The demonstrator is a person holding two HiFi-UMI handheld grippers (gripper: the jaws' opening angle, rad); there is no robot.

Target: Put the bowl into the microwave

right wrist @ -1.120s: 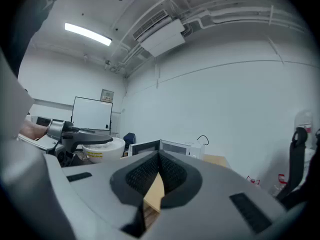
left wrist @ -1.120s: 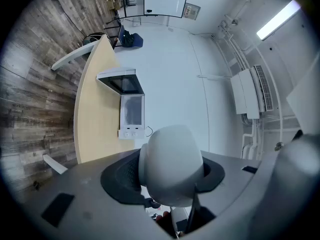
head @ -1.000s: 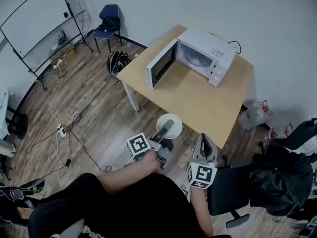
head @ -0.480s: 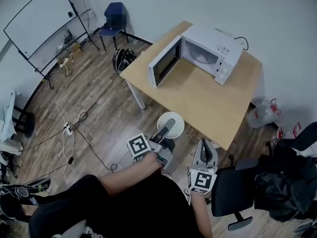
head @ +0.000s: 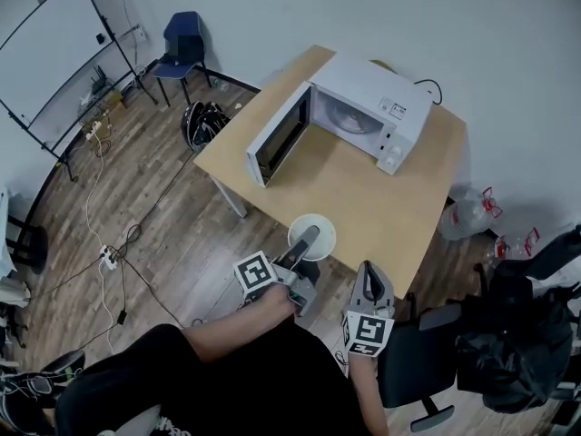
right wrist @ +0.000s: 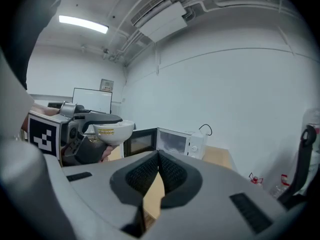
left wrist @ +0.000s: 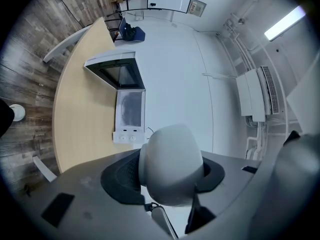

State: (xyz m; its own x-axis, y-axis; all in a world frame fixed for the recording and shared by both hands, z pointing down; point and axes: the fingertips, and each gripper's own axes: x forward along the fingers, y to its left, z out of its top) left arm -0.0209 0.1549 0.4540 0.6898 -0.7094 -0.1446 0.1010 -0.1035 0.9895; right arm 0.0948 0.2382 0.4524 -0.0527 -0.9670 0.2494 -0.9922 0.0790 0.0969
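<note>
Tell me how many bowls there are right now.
1: the white bowl is clamped between the fingers of the left gripper, by the near edge of the table. The open microwave seems empty, though its inside is partly hidden.

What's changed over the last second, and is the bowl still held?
Both grippers have come forward toward the table. The left gripper now carries the bowl over its near edge, with the right gripper alongside. Unchanged: left gripper shut on the bowl, right gripper shut and empty, microwave door open.
</note>
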